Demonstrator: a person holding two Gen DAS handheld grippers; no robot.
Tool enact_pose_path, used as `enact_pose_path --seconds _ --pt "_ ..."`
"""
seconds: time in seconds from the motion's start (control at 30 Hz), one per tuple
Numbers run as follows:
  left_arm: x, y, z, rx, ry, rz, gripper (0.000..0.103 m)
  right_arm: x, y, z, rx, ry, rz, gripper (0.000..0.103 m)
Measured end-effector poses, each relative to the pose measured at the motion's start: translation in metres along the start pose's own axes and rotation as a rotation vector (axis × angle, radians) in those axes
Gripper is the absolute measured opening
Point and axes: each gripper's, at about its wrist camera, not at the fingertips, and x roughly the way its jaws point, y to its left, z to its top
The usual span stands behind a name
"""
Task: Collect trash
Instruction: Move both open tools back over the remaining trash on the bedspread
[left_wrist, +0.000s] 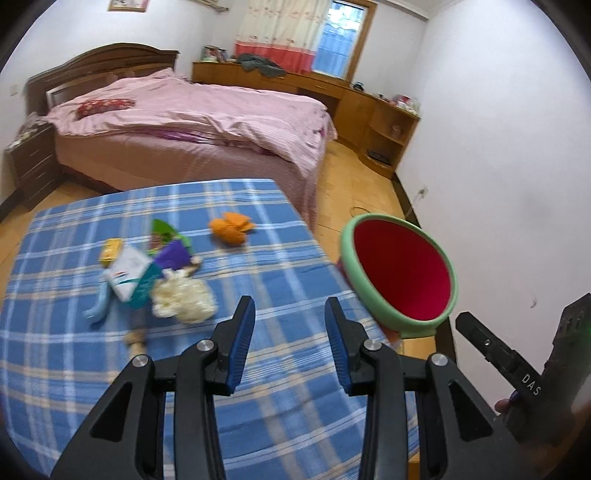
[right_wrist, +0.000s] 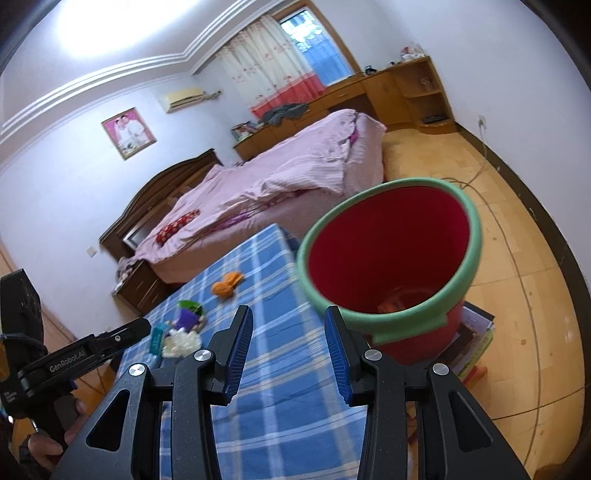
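Observation:
A heap of trash lies on the blue plaid tablecloth: a crumpled tissue, a white and teal packet, a purple wrapper, a green wrapper and a yellow piece. An orange peel lies apart, further back. My left gripper hovers open and empty just right of the tissue. My right gripper is also open and empty, beside the near rim of the red bin with a green rim. The bin stands off the table's right edge. Something orange lies in its bottom.
The bin rests on a stack of books on the wooden floor. A bed with a pink cover stands behind the table, with wooden cabinets along the far wall. A cable runs across the floor by the white wall.

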Motion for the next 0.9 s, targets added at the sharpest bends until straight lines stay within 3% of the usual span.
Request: enact_pose_path --seconds 0.43,0.6,0.9 --pt "-0.04 0.084 -0.021 -0.15 -0.026 0.097 0.041 0.016 0.052 -0.025 -0.061 0.072 0.044 0.041" --pt "-0.032 0.12 -0.022 -0.142 -0.001 0.205 0.042 0.029 0.06 -0.034 -0.092 0.103 0.031 0.041" --pt "0.009 0.173 -0.014 -0.206 0.062 0.264 0.042 0.051 0.069 -0.041 -0.123 0.145 0.038 0.041"
